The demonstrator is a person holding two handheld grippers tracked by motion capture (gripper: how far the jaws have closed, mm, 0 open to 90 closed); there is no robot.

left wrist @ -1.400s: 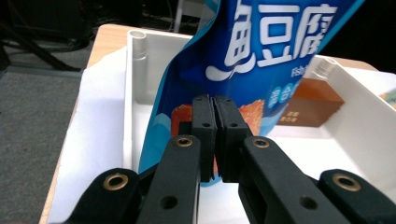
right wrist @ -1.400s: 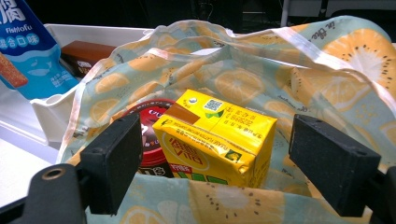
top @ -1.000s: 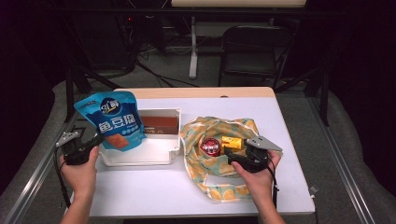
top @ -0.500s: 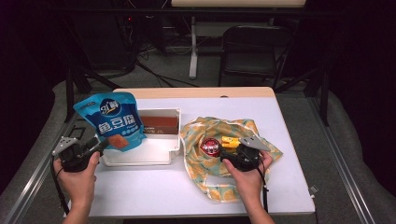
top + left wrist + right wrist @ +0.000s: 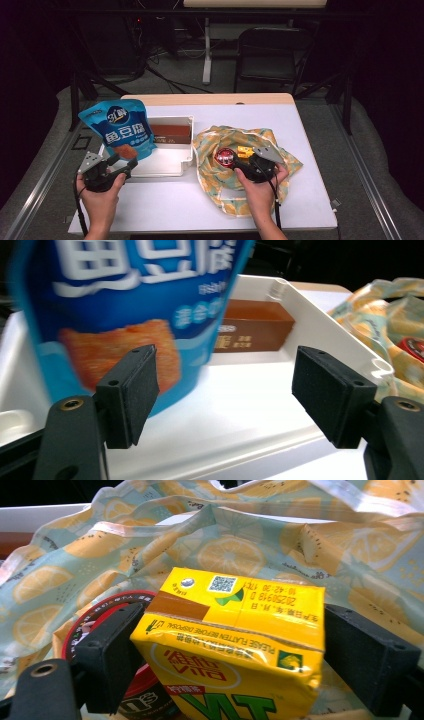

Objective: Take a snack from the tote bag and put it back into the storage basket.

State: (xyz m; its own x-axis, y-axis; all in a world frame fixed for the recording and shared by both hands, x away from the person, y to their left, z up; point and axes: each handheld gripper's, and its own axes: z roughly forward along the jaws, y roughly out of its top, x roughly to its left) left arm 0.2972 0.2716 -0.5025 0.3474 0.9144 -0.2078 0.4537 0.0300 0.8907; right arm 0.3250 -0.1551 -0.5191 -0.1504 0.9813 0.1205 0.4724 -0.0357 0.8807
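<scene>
A blue snack pouch (image 5: pixel 120 129) (image 5: pixel 125 300) stands upright at the left end of the white tray (image 5: pixel 159 169) (image 5: pixel 336 331). My left gripper (image 5: pixel 123 162) (image 5: pixel 225 390) is open just in front of the pouch's lower edge, with nothing between its jaws. A brown box (image 5: pixel 170 133) (image 5: pixel 256 331) lies at the tray's far side. On a lemon-print cloth bag (image 5: pixel 222 187) (image 5: pixel 235 550) sits a yellow drink carton (image 5: pixel 244 151) (image 5: pixel 235 645). My right gripper (image 5: pixel 241 160) (image 5: pixel 227 655) is shut on it, a jaw against each side. A round red-lidded can (image 5: pixel 224 156) (image 5: pixel 107 611) lies just left of the carton.
The white table (image 5: pixel 165 205) has a wooden strip along its far edge (image 5: pixel 210 99). A black chair (image 5: pixel 270 55) and a table leg (image 5: pixel 206 50) stand beyond it on the dark floor. Metal rails (image 5: pixel 45 175) run along both sides of the table.
My right gripper has slid left across the cloth bag and closed its jaws around the yellow carton. My left gripper has drawn back slightly toward the near edge; the pouch stays in place.
</scene>
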